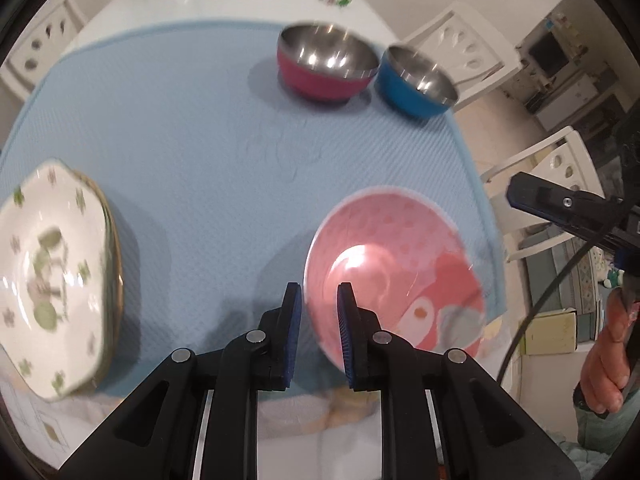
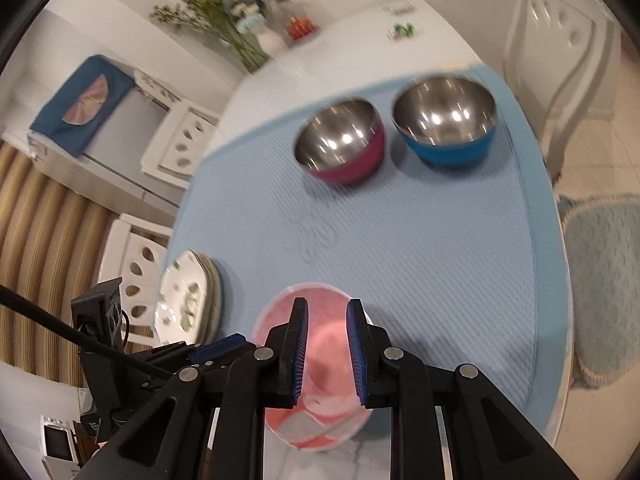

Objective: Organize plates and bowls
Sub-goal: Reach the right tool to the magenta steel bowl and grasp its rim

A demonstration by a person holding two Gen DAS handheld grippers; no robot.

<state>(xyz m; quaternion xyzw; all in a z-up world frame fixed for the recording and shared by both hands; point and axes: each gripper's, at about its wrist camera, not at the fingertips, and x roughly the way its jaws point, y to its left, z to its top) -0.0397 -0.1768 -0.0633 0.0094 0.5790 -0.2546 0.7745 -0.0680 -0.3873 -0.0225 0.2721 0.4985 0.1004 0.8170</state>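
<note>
A light blue mat point(image 2: 420, 240) covered most of a white table point(image 2: 320, 64). White chairs point(image 2: 560, 60) stood around it. At the upper left of the right wrist view, flowers point(image 2: 212, 12) sat by the wall; a fluffy rug point(image 2: 604, 280) lay at right.

Your left wrist camera looks steeply down along its fingers from the near table edge, close above the pink plate point(image 1: 394, 276). Your right wrist camera faces the same way from slightly farther right. Both views share the blue mat point(image 1: 192, 128), floral plates point(image 1: 52, 276), magenta bowl point(image 2: 340, 146) and blue bowl point(image 2: 446, 124).
</note>
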